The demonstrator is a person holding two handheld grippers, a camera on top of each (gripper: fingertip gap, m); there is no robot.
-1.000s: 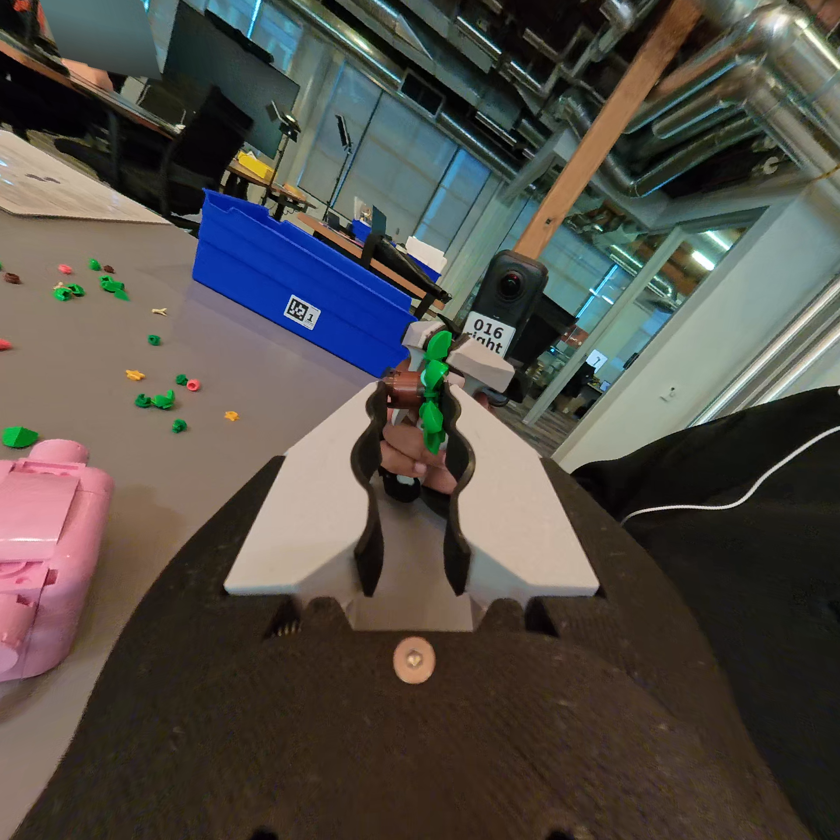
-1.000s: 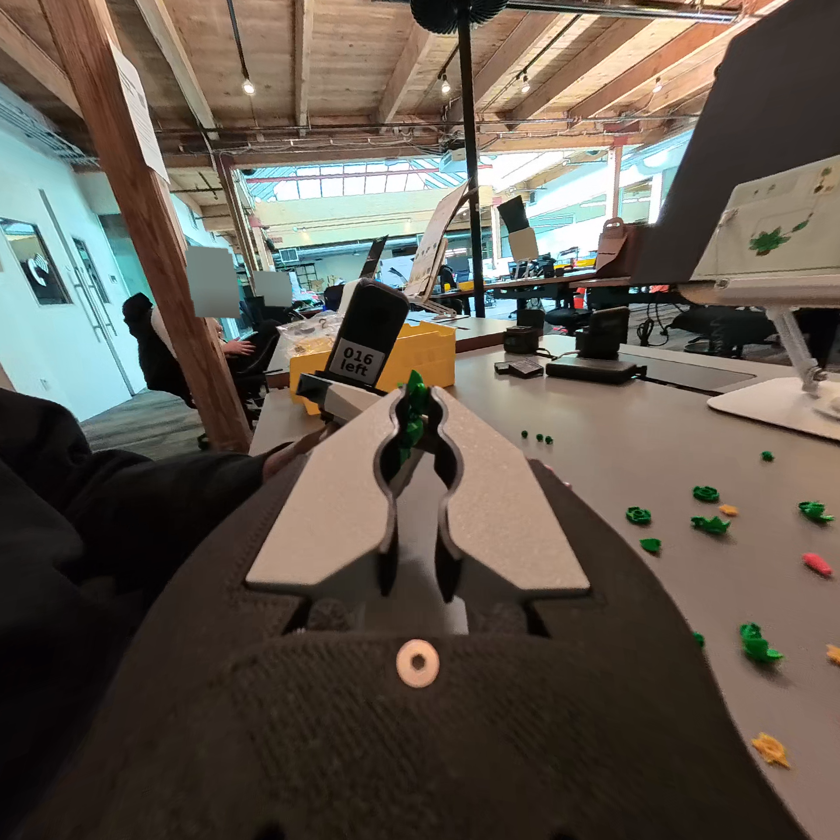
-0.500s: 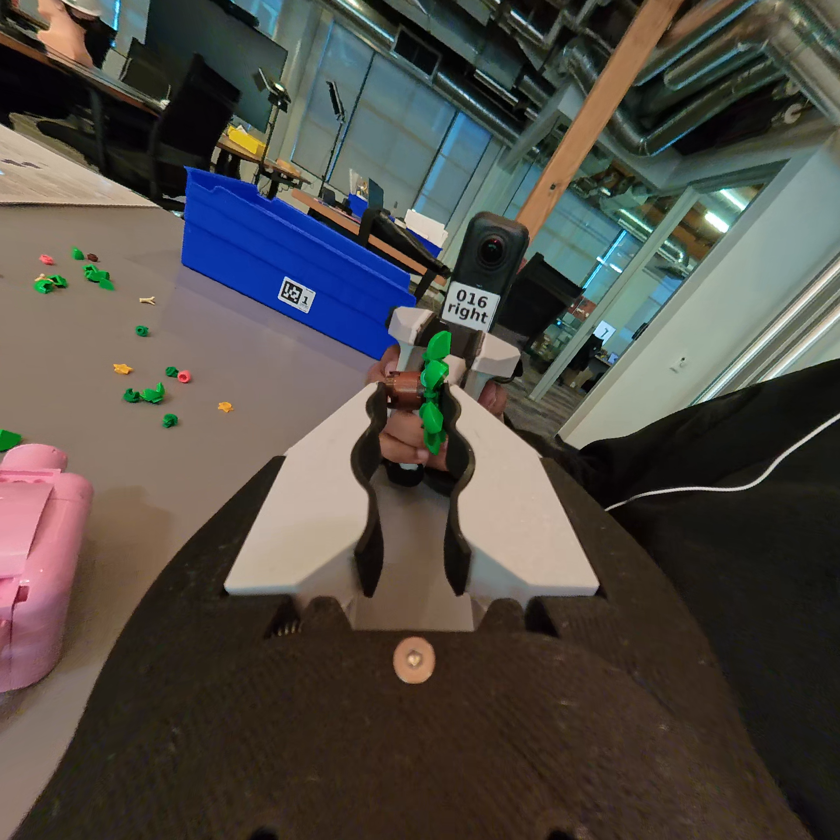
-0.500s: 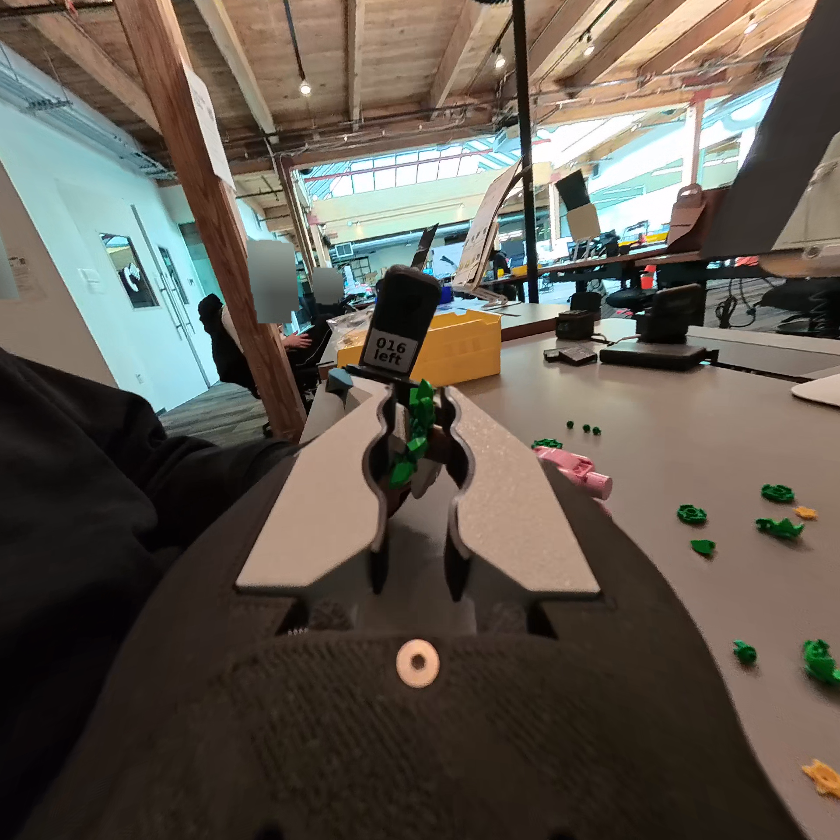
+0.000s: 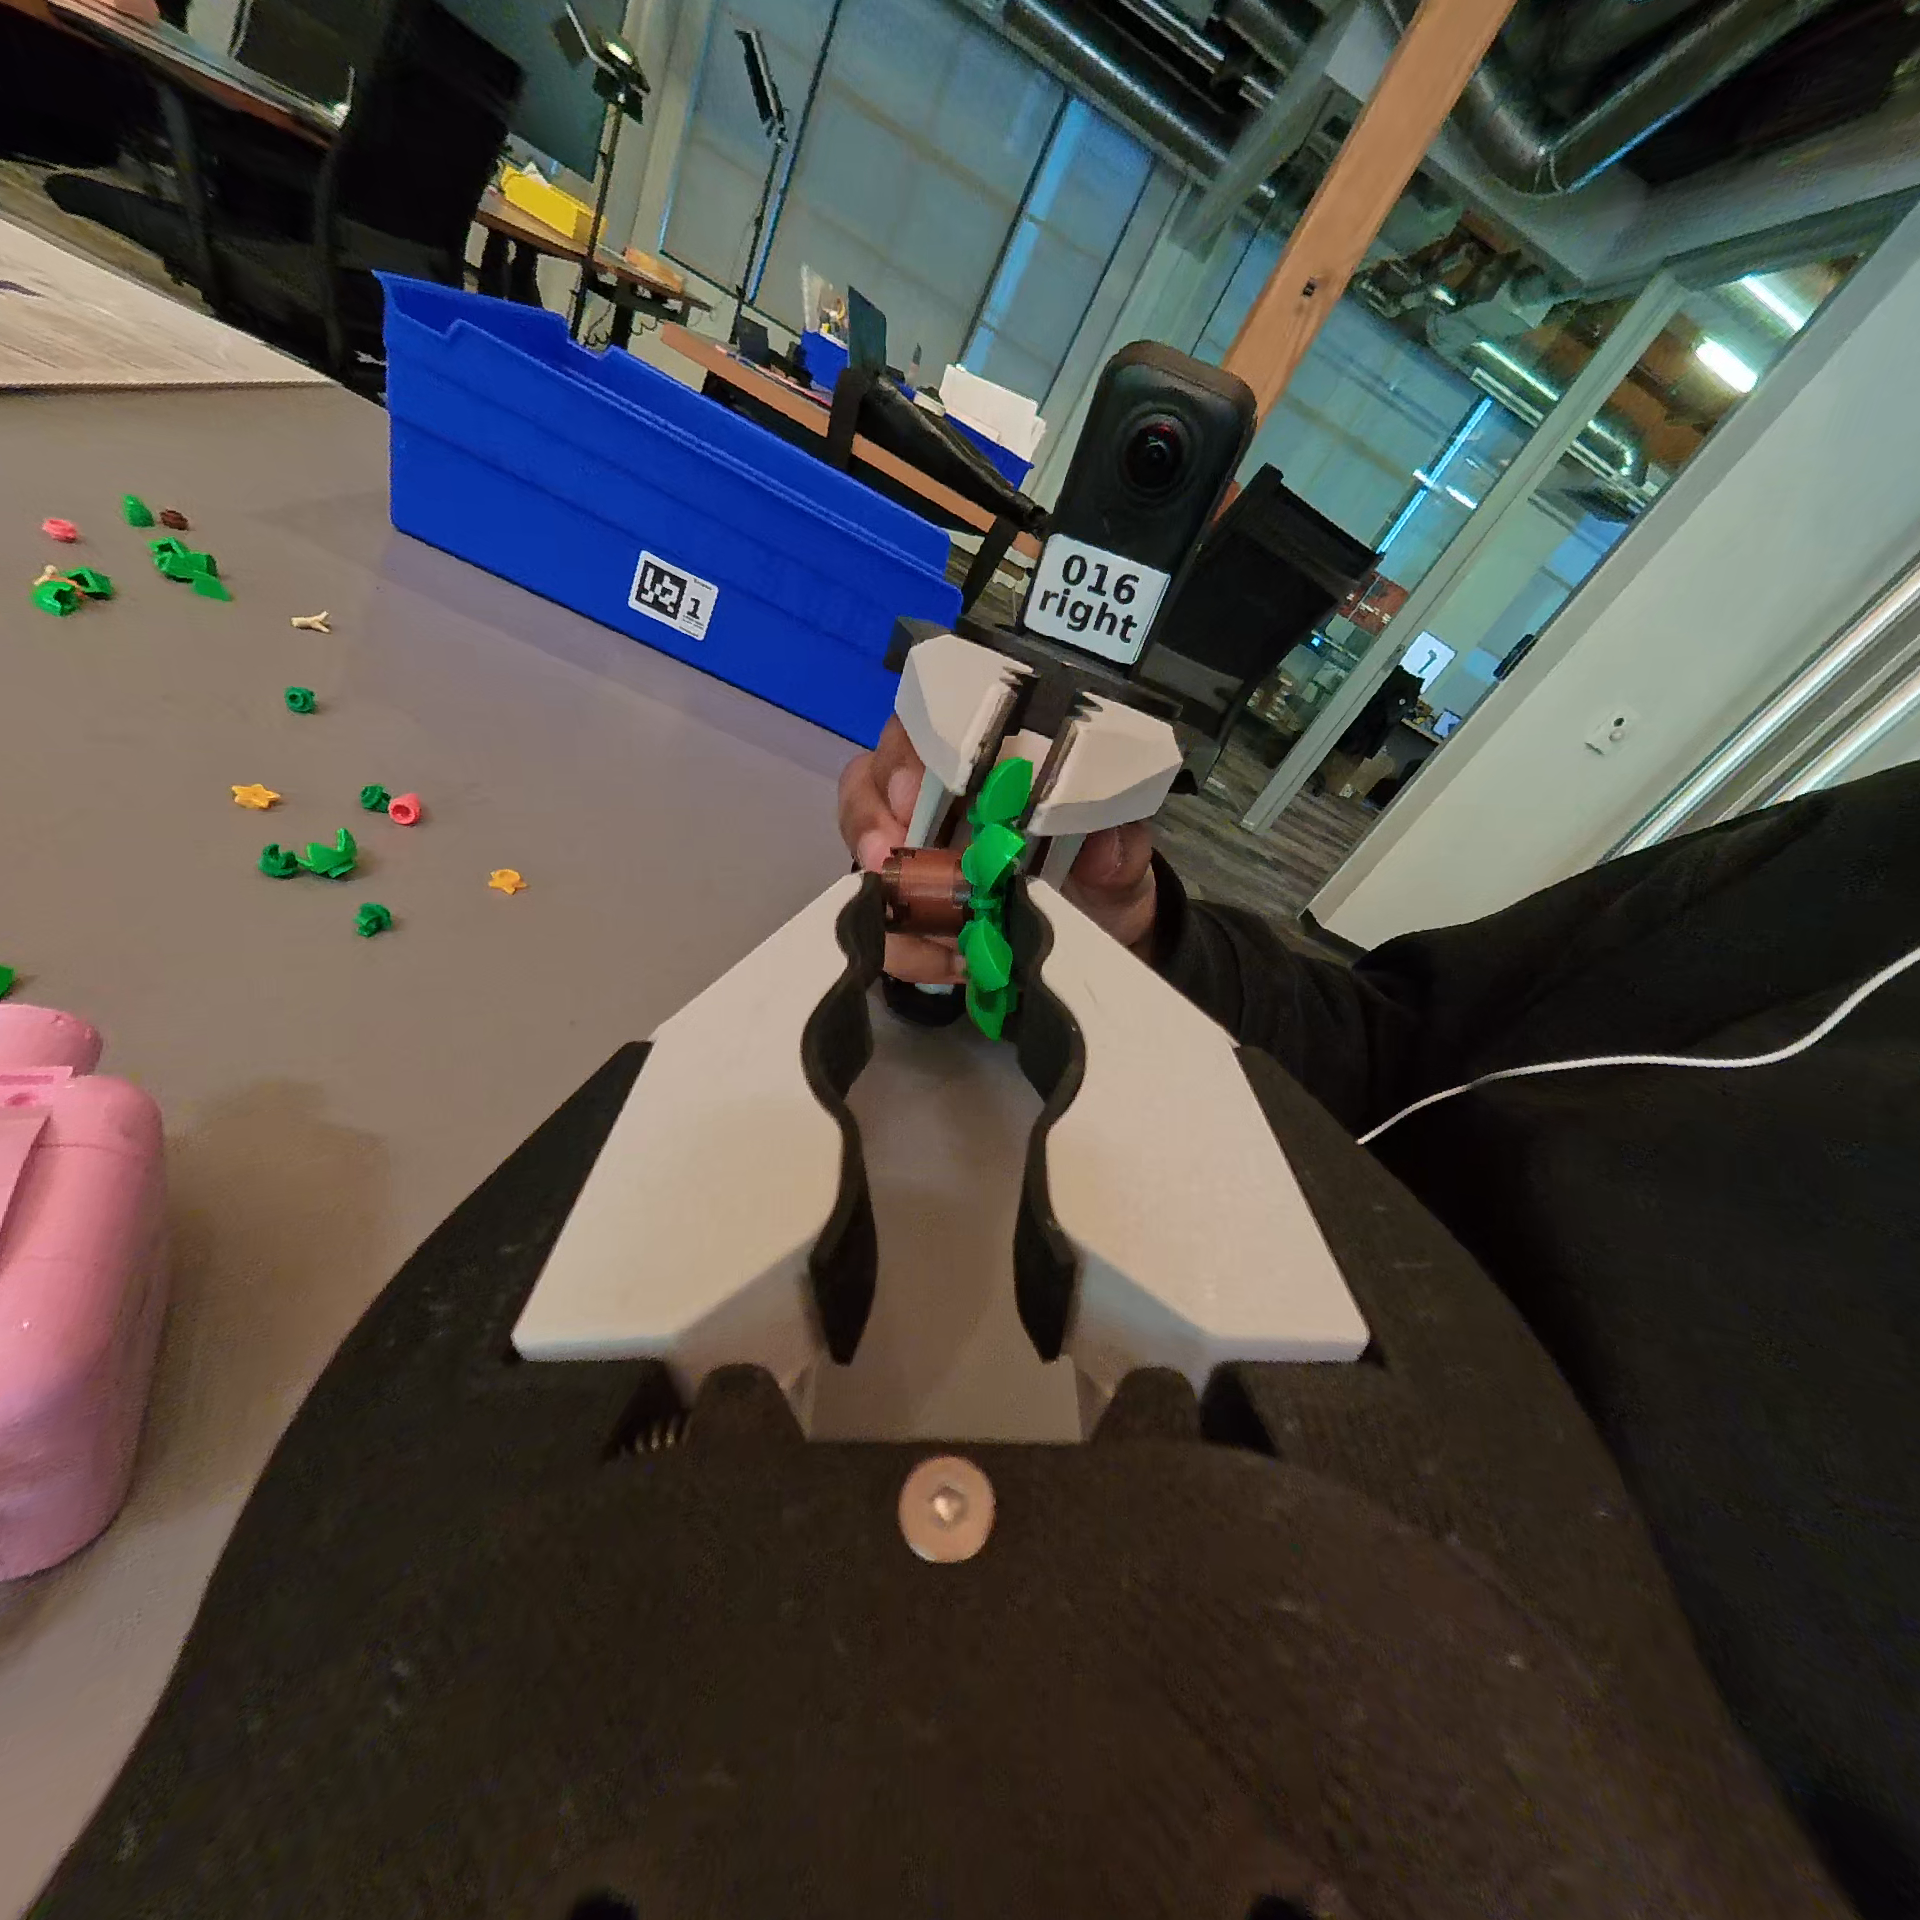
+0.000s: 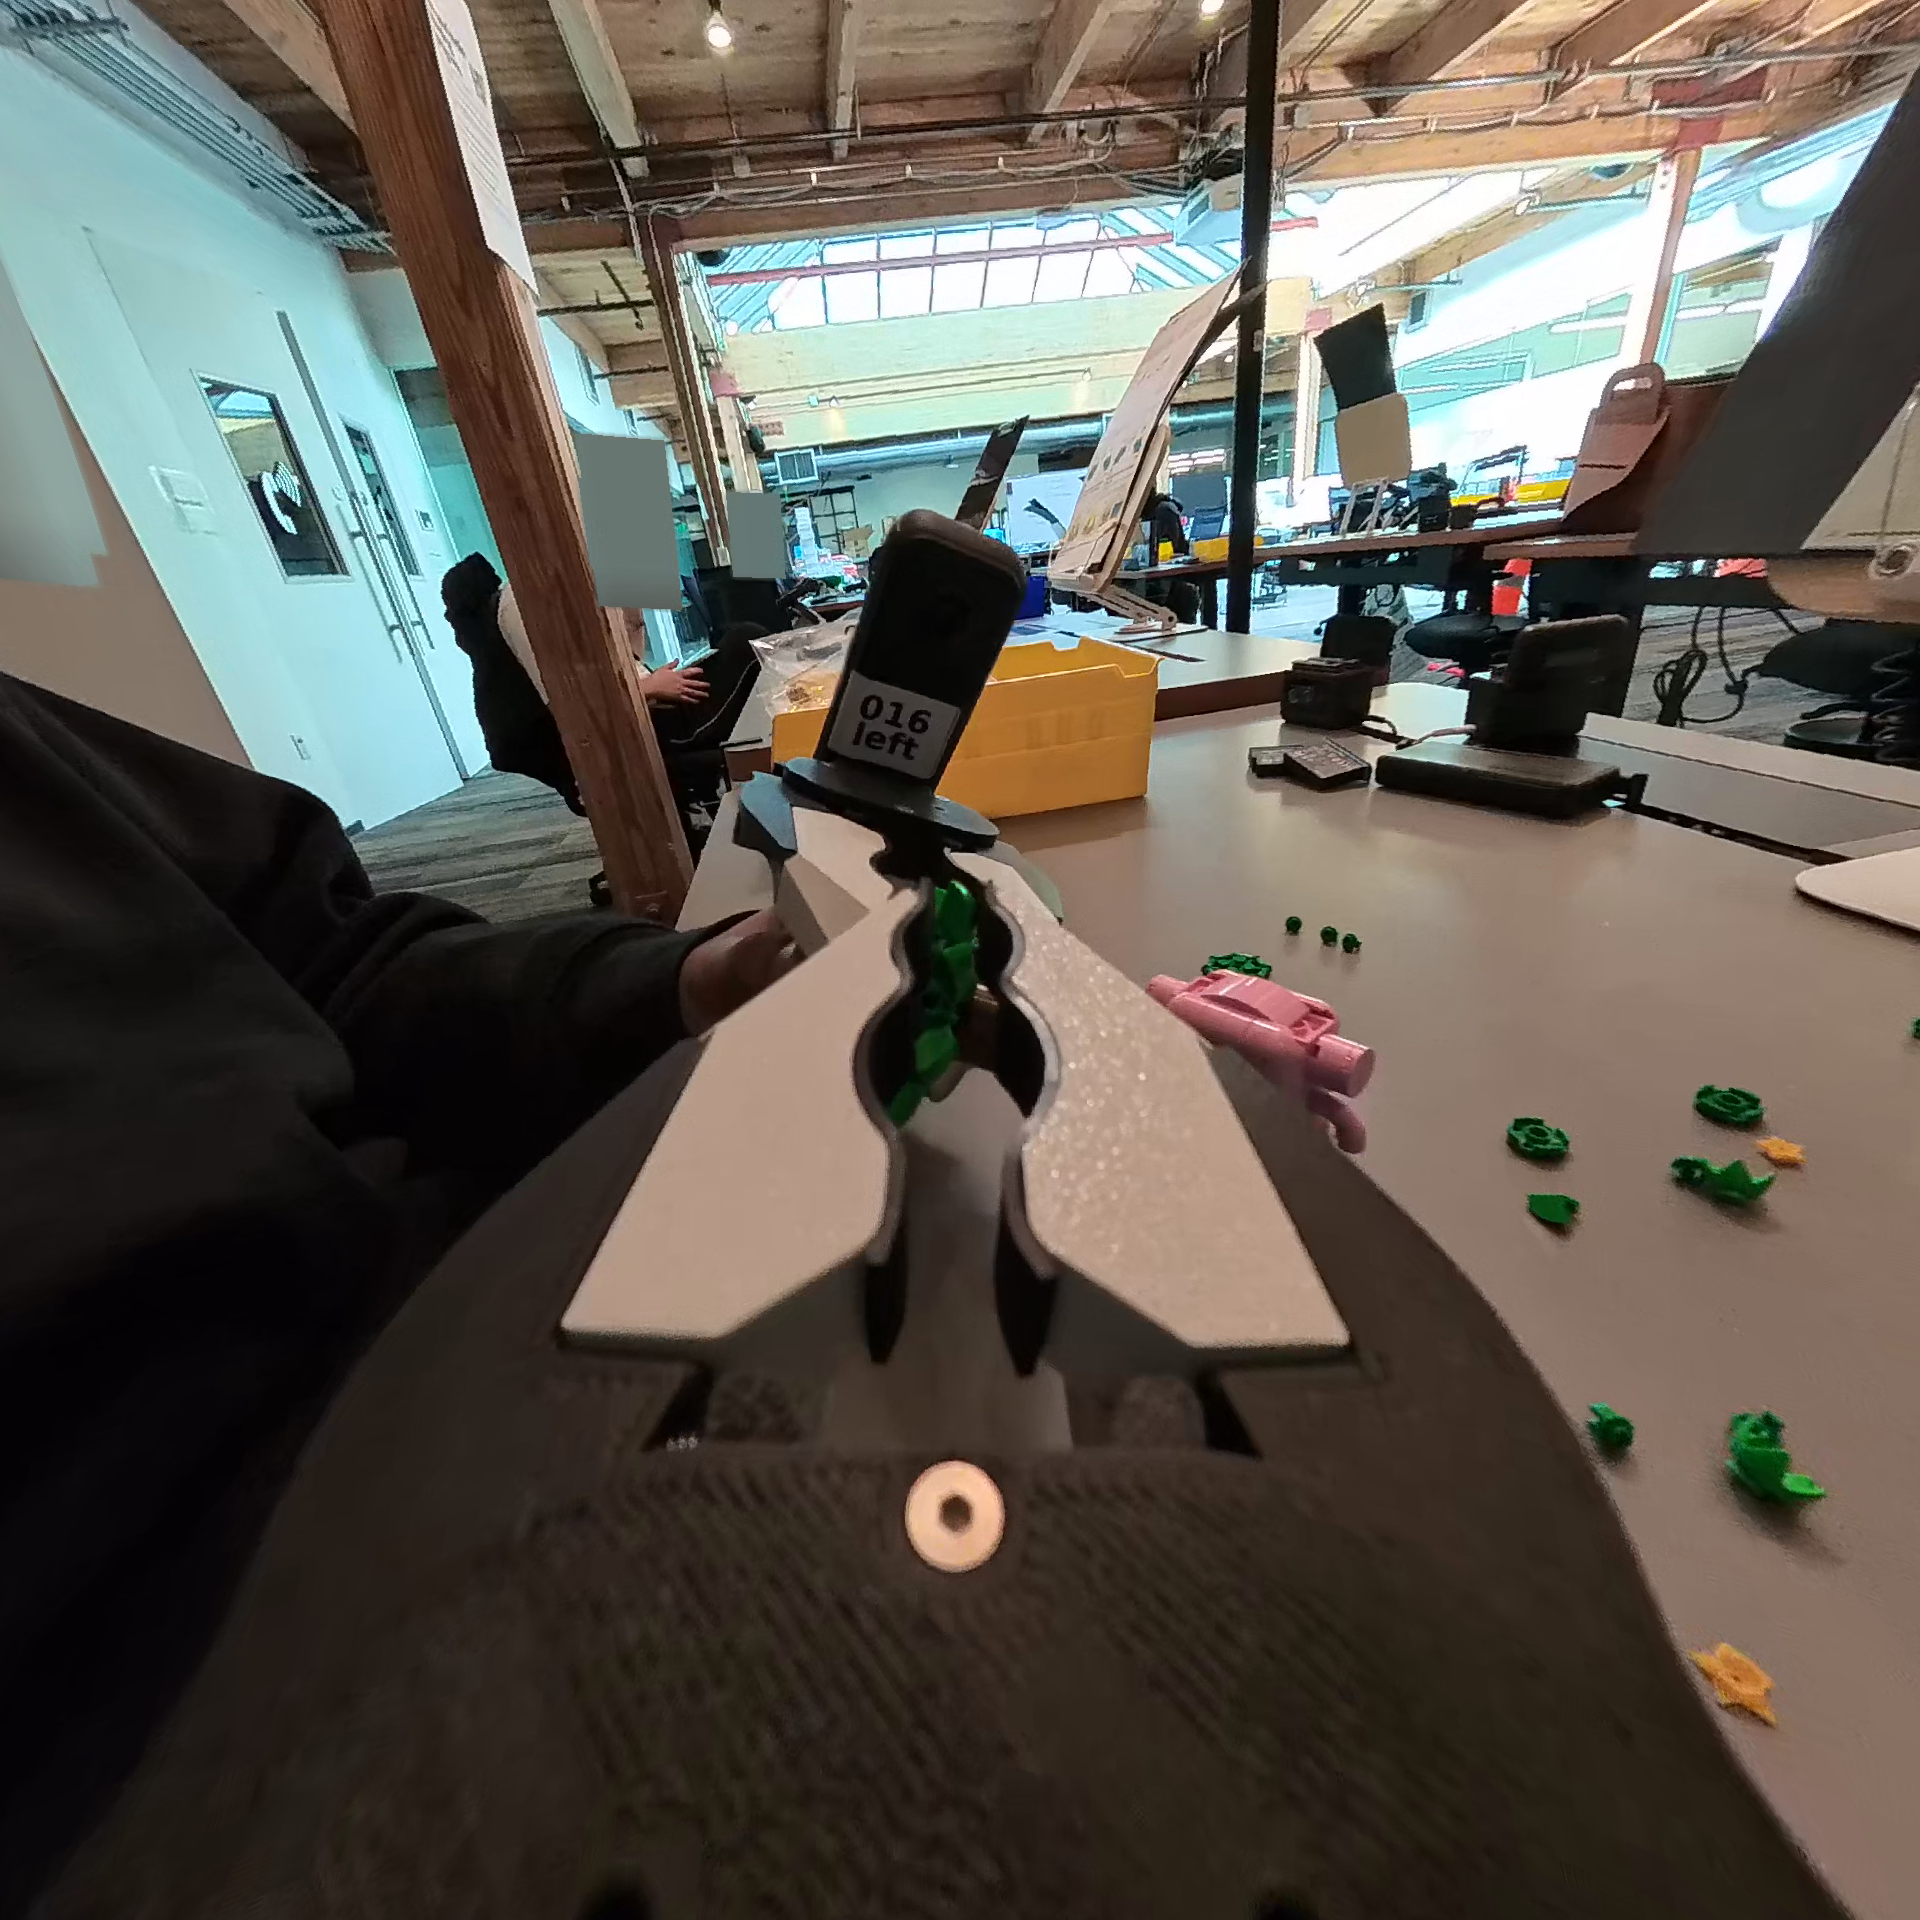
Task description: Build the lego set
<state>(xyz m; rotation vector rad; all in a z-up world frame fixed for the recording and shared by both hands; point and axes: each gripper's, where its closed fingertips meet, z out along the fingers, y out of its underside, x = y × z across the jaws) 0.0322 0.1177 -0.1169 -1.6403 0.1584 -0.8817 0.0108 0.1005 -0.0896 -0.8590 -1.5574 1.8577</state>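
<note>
Your left gripper [image 5: 940, 914] is clamped on a brown stub carrying a green leafy sprig [image 5: 987, 899], held above the grey table [image 5: 582, 831]. Your right gripper [image 6: 951, 925] faces it, jaws closed on the same sprig. Loose green, yellow and pink bits [image 5: 312, 857] scatter over the table, with a pink block [image 5: 62, 1299] near you. A blue bin [image 5: 623, 509] stands behind; beyond are desks, a wooden post [image 6: 488, 447] and a yellow bin [image 6: 1060, 717].
</note>
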